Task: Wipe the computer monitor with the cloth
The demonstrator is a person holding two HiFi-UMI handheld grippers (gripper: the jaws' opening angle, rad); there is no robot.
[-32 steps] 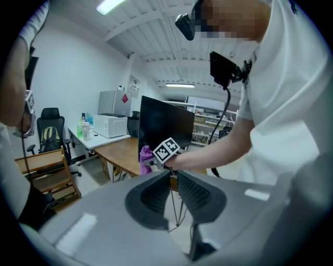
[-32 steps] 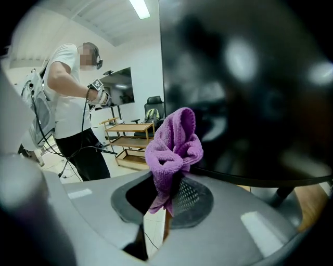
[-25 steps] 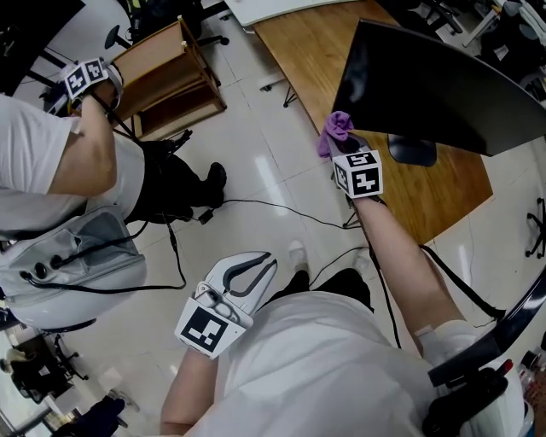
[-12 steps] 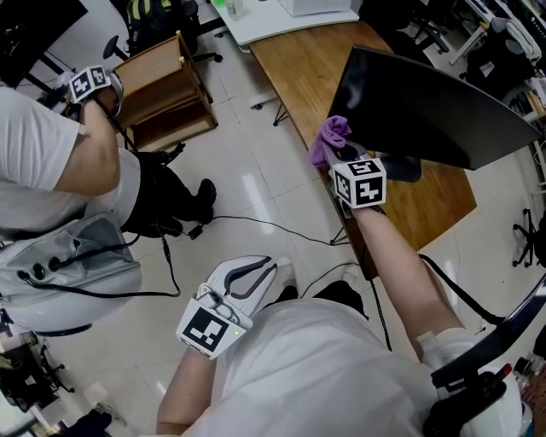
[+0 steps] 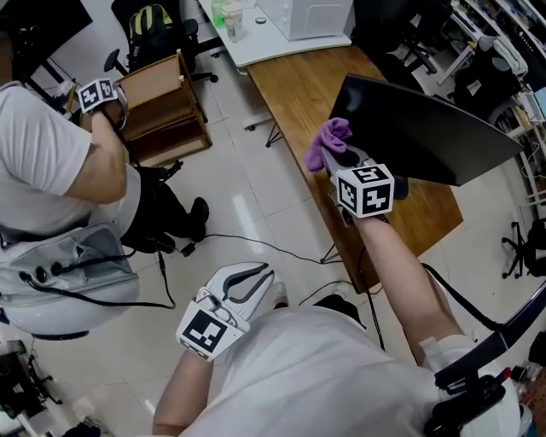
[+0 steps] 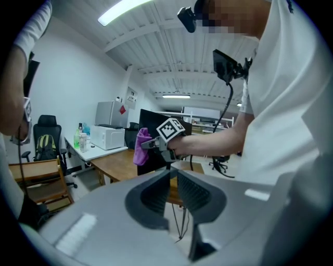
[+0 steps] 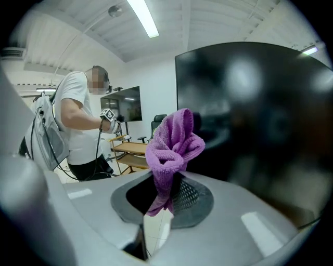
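The black computer monitor (image 5: 418, 128) stands on a wooden desk (image 5: 299, 77). My right gripper (image 5: 339, 155) is shut on a bunched purple cloth (image 5: 327, 139) and holds it against the monitor's lower left corner. In the right gripper view the cloth (image 7: 174, 140) sticks up from between the jaws of the right gripper (image 7: 167, 182), just left of the dark screen (image 7: 260, 114). My left gripper (image 5: 266, 273) hangs low by my body, away from the desk, shut and empty. The left gripper view shows its jaws closed (image 6: 173, 179), with the cloth (image 6: 141, 147) far ahead.
A second person (image 5: 51, 162) in a white shirt stands to the left with a marker cube (image 5: 95, 92) at the wrist. A wooden shelf unit (image 5: 166, 94) is beside them. A white appliance (image 5: 303, 17) sits on a far table. Cables (image 5: 256, 243) lie on the tiled floor.
The right gripper has kept the cloth at the monitor's left edge, shifting slightly along it. The head view has tilted, so more of the desk shows. The left gripper has barely moved.
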